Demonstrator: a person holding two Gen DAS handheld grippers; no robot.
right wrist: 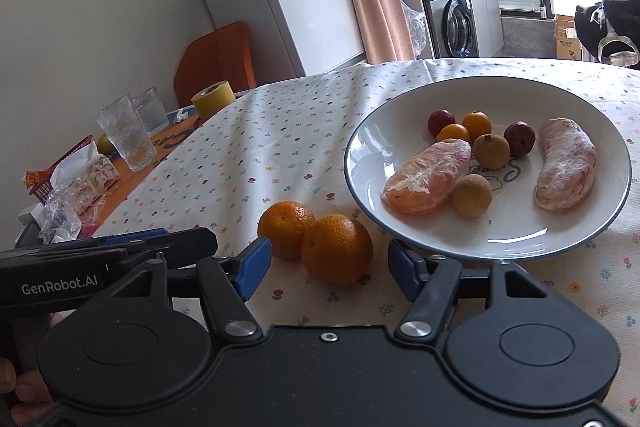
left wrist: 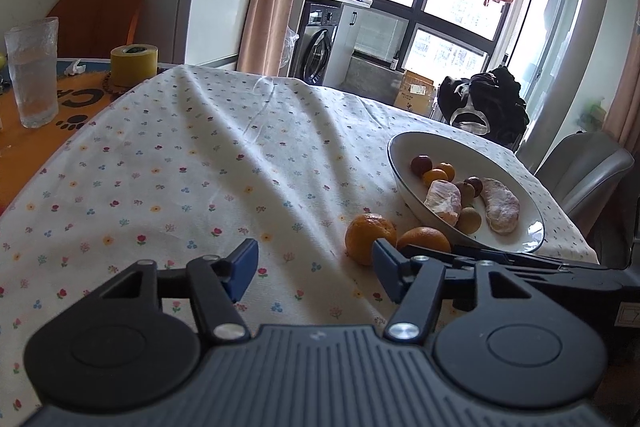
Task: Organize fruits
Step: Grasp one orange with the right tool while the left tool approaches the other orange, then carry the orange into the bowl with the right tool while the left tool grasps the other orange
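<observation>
Two whole oranges [right wrist: 316, 243] lie on the cloth just ahead of the right gripper's fingers. The plate [right wrist: 360, 163] beyond holds two peeled segments [right wrist: 428, 177], two longans [right wrist: 472, 195], two kumquats [right wrist: 477, 125], two red fruits [right wrist: 519, 138].

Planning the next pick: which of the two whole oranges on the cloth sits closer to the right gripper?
The larger orange, lying right before the open right gripper; the smaller orange touches it from behind-left.

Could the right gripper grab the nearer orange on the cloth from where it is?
Probably yes. The right gripper is open, and the nearer orange lies on the cloth just ahead between its fingers. Nothing blocks it, though the second orange touches it and the plate sits close by.
</observation>
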